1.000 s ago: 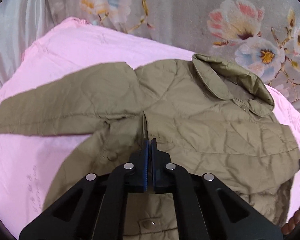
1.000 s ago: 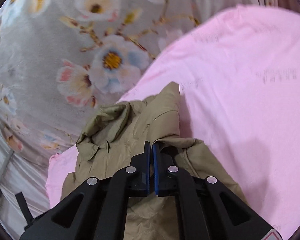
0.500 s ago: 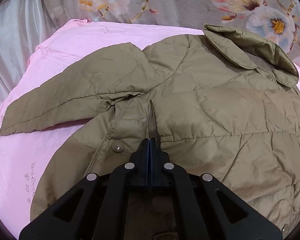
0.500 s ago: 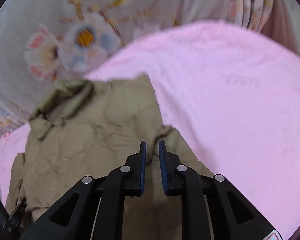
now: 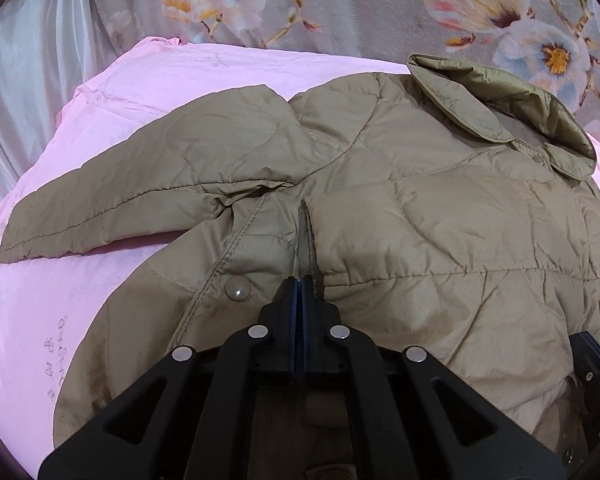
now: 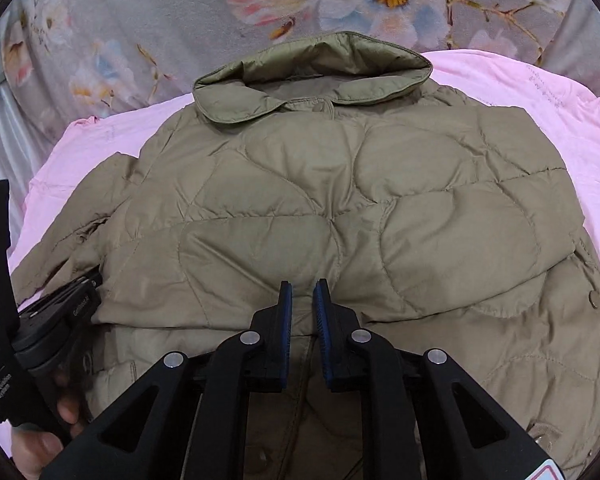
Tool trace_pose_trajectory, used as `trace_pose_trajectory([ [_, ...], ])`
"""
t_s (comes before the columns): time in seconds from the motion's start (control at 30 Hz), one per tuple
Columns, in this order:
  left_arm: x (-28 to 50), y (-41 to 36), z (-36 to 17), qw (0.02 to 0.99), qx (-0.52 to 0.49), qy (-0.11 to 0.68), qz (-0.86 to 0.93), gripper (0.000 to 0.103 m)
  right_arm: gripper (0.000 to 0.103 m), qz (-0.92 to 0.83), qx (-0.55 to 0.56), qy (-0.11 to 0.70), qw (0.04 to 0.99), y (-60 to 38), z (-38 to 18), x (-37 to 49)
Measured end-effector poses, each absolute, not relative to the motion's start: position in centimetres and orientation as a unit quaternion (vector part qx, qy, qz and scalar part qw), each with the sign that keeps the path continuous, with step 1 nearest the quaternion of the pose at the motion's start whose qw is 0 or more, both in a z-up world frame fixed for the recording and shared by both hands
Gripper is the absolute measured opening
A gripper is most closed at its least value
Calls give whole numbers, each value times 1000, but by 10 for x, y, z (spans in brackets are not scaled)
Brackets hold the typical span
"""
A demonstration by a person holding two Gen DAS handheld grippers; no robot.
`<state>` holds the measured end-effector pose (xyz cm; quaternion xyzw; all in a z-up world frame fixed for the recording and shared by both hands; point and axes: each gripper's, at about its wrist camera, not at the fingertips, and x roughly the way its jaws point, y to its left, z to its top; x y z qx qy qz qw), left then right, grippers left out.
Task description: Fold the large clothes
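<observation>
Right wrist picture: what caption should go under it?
Slightly parted fingers hover over a khaki quilted jacket spread on a pink sheet.

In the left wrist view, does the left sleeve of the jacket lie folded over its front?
No, the sleeve of the jacket lies stretched out sideways on the pink sheet, away from the body.

A pink sheet (image 5: 100, 128) covers the surface, backed by grey floral fabric (image 6: 160, 20).
</observation>
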<state>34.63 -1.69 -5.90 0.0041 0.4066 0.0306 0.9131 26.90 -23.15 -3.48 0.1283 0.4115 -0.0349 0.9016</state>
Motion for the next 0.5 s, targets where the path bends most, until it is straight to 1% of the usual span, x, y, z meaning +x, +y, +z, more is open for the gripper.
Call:
trace_pose_trajectory([
  [0.2,346,-17,-59,913,1,406,30,0,14,-41,113,410,904,-226,-40,272],
  [0.23,346,-13,-58,914,-14,405,24,3,14,-40,115,410,904,-225,-40,272],
  [0.27,343,-5,-55,914,-40,403,14,8,14,-39,119,409,904,-226,-41,273],
  [0.3,341,4,-53,913,-62,402,7,12,14,-36,126,408,903,-228,-41,273],
  [0.33,334,20,-49,909,-102,405,-10,20,14,-33,133,406,903,-230,-41,272],
  [0.37,329,36,-45,903,-133,407,-24,34,14,-30,140,404,904,-233,-40,271],
  [0.4,324,48,-41,900,-152,406,-31,40,14,-31,140,403,904,-233,-39,270],
  [0.43,316,70,-35,898,-175,402,-31,52,14,-34,134,402,905,-232,-37,268],
  [0.47,310,88,-30,899,-183,397,-18,62,15,-41,125,399,908,-230,-33,264],
  [0.5,305,108,-25,901,-188,391,-1,66,16,-45,115,393,911,-225,-27,258],
])
